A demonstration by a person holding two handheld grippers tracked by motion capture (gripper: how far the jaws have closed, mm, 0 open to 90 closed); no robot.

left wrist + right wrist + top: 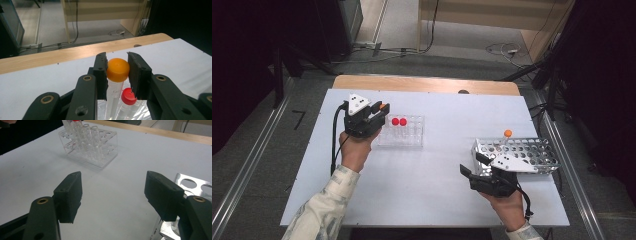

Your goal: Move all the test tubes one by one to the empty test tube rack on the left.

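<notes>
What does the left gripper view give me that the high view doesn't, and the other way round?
Left gripper view: close up, the left gripper is shut on the orange cap of a clear tube, with a red-capped tube just below.

High view: the right gripper open beside the metal rack, which holds one orange-capped tube; the clear rack with two red caps; both hands.

Shared: the white table, the left gripper and the red-capped tubes in the clear rack.
</notes>
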